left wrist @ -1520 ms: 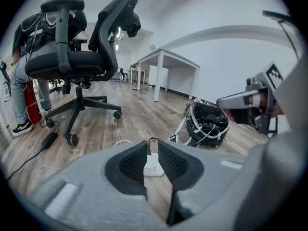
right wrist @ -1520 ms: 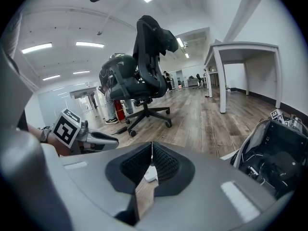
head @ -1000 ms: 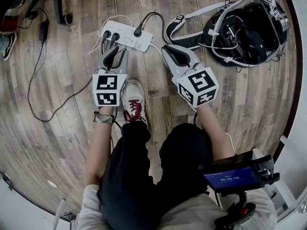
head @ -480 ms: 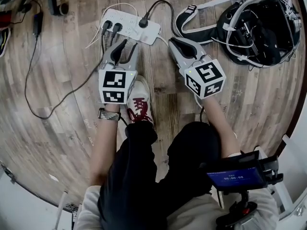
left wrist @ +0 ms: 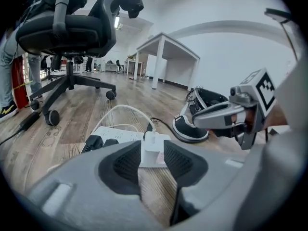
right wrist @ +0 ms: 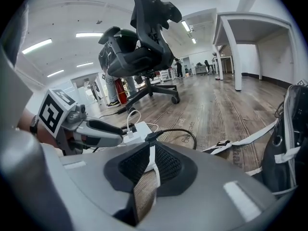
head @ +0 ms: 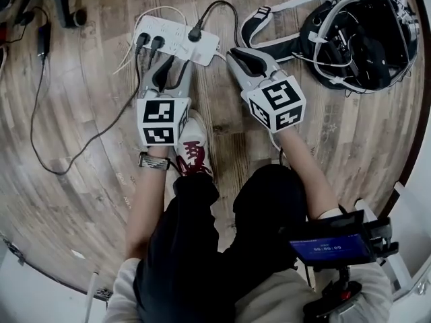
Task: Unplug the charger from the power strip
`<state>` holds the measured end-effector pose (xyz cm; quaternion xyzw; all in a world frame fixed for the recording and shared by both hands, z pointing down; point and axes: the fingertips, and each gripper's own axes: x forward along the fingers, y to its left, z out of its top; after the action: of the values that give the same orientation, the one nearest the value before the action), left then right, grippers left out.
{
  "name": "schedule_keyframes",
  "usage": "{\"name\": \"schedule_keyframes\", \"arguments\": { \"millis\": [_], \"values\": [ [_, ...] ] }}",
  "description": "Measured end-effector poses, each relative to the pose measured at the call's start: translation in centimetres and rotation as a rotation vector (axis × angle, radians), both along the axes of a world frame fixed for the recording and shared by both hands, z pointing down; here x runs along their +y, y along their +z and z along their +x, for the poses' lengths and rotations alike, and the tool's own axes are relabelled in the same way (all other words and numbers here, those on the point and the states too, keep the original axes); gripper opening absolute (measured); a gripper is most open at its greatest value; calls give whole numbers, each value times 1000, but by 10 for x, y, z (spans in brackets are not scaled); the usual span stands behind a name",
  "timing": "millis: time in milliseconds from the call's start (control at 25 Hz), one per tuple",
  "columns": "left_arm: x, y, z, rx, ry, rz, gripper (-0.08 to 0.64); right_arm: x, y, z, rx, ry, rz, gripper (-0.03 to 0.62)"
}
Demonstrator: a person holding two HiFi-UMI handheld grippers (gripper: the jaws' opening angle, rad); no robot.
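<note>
A white power strip (head: 176, 36) lies on the wood floor with two black plugs (head: 148, 44) at its left end and one black plug (head: 195, 33) further right. In the left gripper view a white charger (left wrist: 154, 150) with a white cable stands on the strip (left wrist: 120, 134), framed in the gap of my left gripper (left wrist: 153, 154). Its jaws are opening and the pads stay clear of the charger. My left gripper (head: 168, 62) hovers just short of the strip. My right gripper (head: 236, 54) is by the strip's right end, tips together (right wrist: 153, 150), holding nothing.
A black bag (head: 357, 39) with grey straps lies to the right on the floor. An office chair (left wrist: 62, 28) stands beyond the strip at the left, a white table (left wrist: 163, 47) further back. A thin black cable (head: 60, 147) runs across the floor. The person's shoe (head: 192, 147) is behind the grippers.
Both grippers have sunk toward the power strip. The left jaws have spread wider. The right jaws look the same.
</note>
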<state>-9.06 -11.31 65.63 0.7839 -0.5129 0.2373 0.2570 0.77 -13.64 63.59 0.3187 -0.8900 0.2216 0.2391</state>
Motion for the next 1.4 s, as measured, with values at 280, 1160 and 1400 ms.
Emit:
{"name": "schedule_keyframes", "arguments": {
  "millis": [280,1160,1400],
  "values": [
    [-6,12,1,-25,-2,-34,158,-9,21,-13,11,-26,-37,38],
    [-20,31,14,-45,116,-85,158,-9,74,-38,20,-78,-75,50],
    [-21,35,14,-88,142,-82,144,-11,76,-39,5,-102,-28,0]
  ]
}}
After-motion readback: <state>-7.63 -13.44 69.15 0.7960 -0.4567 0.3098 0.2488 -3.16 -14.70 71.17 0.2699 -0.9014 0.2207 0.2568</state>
